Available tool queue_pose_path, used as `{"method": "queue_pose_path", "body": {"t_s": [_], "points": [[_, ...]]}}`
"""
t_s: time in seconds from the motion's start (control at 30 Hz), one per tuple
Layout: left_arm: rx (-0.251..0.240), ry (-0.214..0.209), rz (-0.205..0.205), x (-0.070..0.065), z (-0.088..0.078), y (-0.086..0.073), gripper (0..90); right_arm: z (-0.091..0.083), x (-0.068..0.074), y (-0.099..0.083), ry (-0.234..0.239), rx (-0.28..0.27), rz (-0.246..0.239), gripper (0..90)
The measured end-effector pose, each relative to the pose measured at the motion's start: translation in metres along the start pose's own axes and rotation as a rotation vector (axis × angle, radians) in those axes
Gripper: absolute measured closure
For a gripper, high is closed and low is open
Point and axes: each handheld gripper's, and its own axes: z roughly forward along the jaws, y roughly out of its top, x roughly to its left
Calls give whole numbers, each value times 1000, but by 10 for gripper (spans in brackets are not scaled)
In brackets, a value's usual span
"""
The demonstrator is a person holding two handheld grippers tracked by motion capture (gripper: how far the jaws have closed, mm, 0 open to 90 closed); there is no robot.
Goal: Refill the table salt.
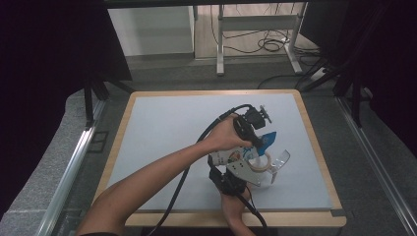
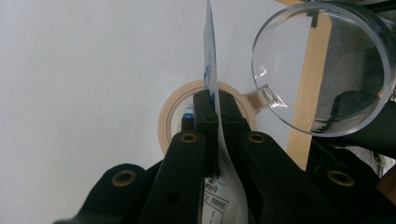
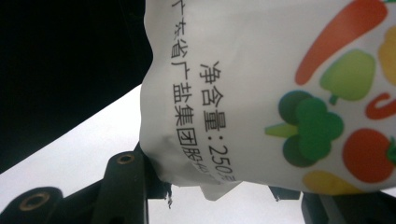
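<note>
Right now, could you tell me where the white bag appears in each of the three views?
High view: white bag right of centre, above the pale table mat.
Left gripper view: an edge-on strip up the middle, crossing the tape ring.
Right gripper view: upper right, with printed vegetables.
Shared landmark: the pale table mat beneath it.

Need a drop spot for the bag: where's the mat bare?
Bare: the grey mat left of the left forearm out to the wooden rim, and the far strip beyond the left gripper. Crowded: near right, where the printed bag, tape roll, clear cup and right gripper bunch.
</note>
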Motion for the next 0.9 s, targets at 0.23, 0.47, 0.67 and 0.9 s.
{"method": "queue_pose_path", "body": {"t_s": [0.23,0.47,0.67,0.9], "points": [[-1,1,0,1,-1,0,900,1,1,1,1,-2,2,516],[1,0,0,0,0,0,900,1,0,2,1,-2,2,517],[1,-1,0,0,0,0,900,1,0,2,1,-3,2,518],[4,1,0,0,0,0,900,1,0,2,0,-5,4,519]]}}
